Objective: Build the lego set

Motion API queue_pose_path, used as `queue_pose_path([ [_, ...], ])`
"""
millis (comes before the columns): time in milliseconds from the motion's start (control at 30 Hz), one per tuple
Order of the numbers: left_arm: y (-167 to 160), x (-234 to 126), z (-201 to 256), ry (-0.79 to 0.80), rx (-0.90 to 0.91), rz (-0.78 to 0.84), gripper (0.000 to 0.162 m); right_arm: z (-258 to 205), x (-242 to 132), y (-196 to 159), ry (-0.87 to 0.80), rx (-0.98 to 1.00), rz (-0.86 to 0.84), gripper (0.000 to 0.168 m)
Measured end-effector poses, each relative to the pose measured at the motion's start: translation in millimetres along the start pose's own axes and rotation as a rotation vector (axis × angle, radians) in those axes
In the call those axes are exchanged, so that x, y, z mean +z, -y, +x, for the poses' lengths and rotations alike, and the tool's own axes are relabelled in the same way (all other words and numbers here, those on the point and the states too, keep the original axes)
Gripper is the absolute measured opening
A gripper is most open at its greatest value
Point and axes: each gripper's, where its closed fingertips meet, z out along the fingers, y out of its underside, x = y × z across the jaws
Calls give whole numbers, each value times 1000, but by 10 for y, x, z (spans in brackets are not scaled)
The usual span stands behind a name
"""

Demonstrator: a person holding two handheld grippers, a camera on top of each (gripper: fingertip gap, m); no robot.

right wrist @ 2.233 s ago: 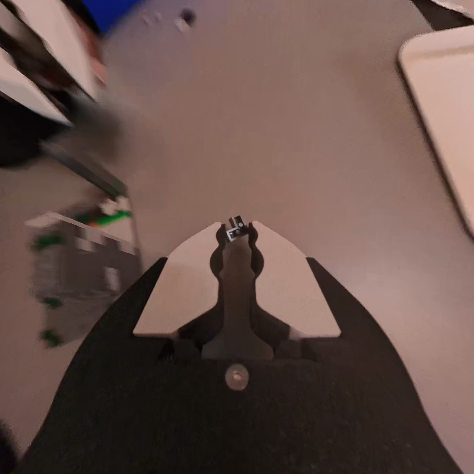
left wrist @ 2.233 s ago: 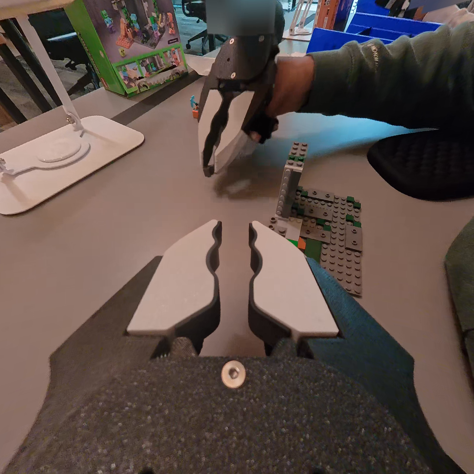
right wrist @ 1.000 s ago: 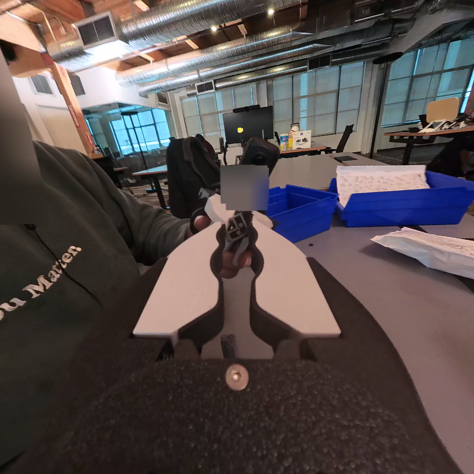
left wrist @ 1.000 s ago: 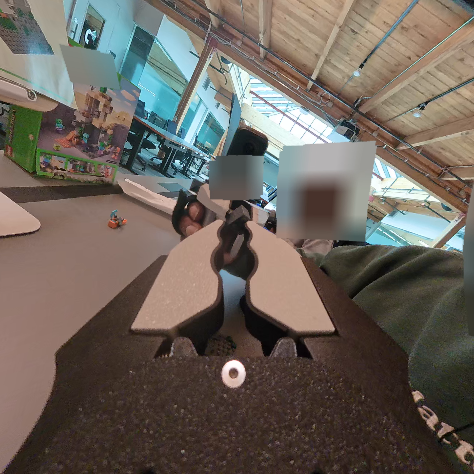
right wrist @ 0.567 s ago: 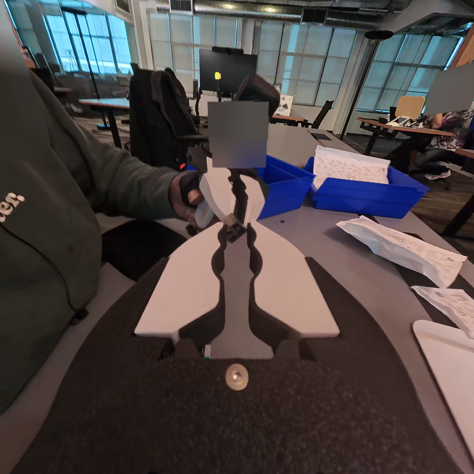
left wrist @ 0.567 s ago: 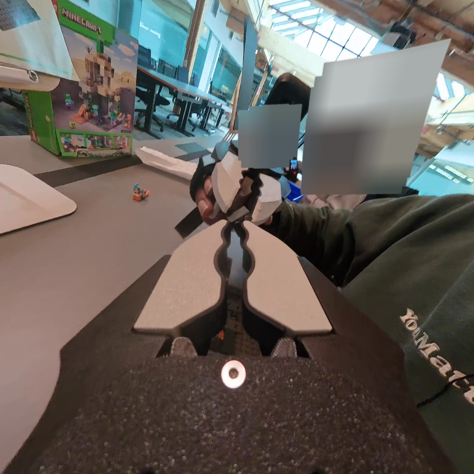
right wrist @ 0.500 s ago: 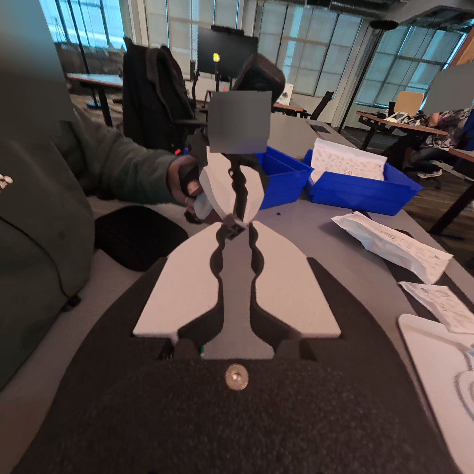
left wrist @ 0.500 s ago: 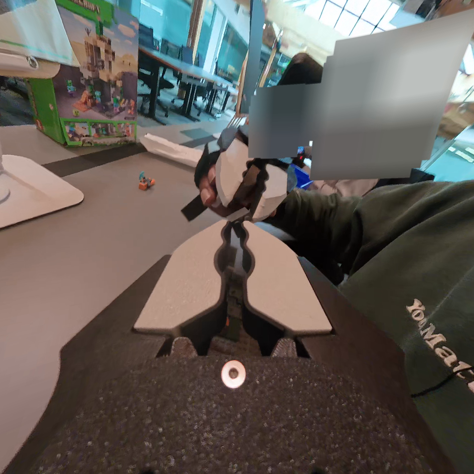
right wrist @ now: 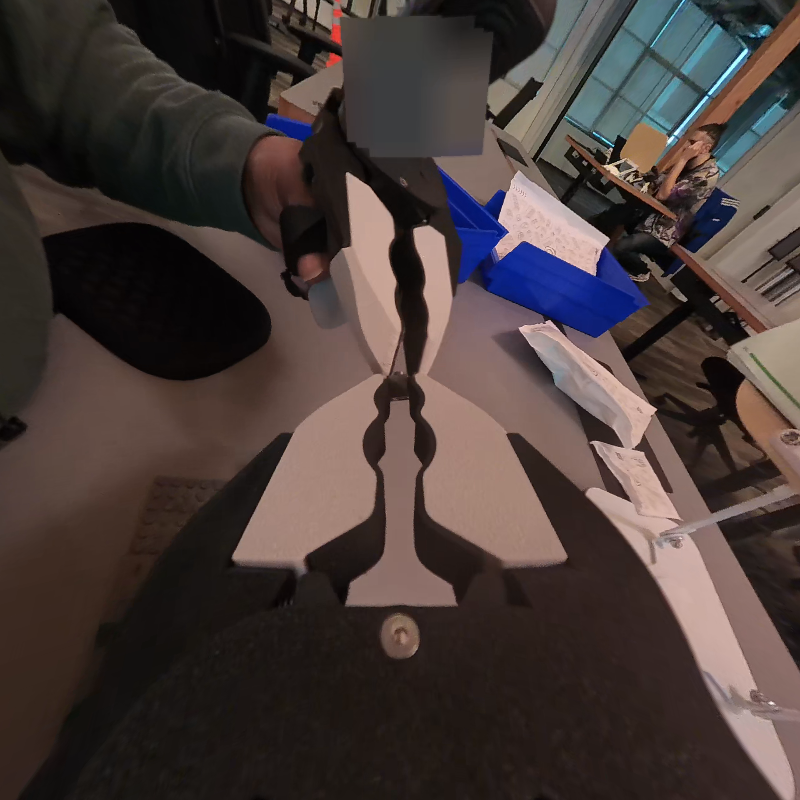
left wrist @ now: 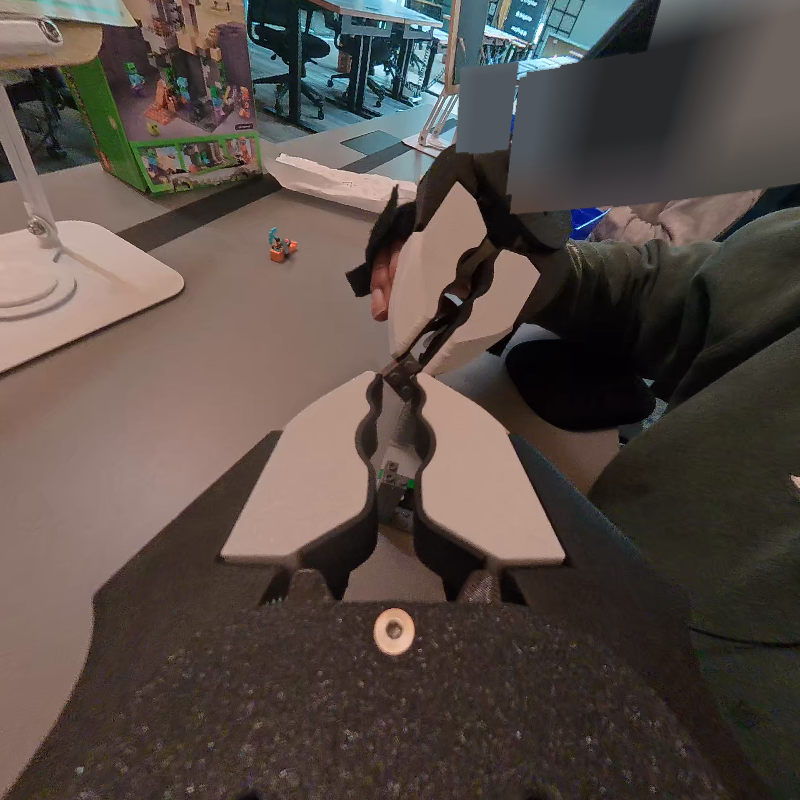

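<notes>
My left gripper (left wrist: 396, 383) and my right gripper (right wrist: 399, 385) meet tip to tip above the grey table. Both are shut on one small dark grey lego piece (left wrist: 401, 375), which also shows in the right wrist view (right wrist: 398, 389). In the left wrist view the right gripper comes down from the upper right. Below the left fingers, a grey lego build with green bits (left wrist: 395, 480) stands on the table. A grey studded baseplate (right wrist: 173, 515) lies to the lower left of the right gripper.
A lego box (left wrist: 182, 99), a white paper bag (left wrist: 342, 182) and a small orange and teal lego figure (left wrist: 281, 249) sit at the far side. A white lamp base (left wrist: 86, 277) stands left. Blue bins (right wrist: 558, 281), paper bags (right wrist: 588, 381) and a black pad (right wrist: 143, 298) show in the right wrist view. My two grippers' fingertips are within a few centimetres of each other.
Both grippers have tilted down from facing the ceiling and room to facing the table. They stay tip to tip on the grey piece.
</notes>
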Motion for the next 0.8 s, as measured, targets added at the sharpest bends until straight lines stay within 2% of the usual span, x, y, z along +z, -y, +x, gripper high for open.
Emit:
queue_pose_path([
  [200, 27, -34, -37, 68, 90, -8, 10, 38, 33, 20, -28, 29, 26, 8],
  [267, 19, -56, -50, 86, 122, -23, 0, 35, 51, 9, -33, 28, 20, 8],
  [467, -60, -40, -45, 92, 151, -98, 0, 21, 69, 7, -34, 34, 11, 7],
  [667, 6, -55, -33, 59, 95, -42, 0, 30, 40, 52, -55, 36, 54, 7],
  [733, 24, -50, -16, 27, 47, -19, 15, 51, 19, 64, -63, 34, 65, 7],
  [800, 36, -39, 5, -6, 10, 0, 19, 50, 4, 84, -61, 34, 83, 7],
])
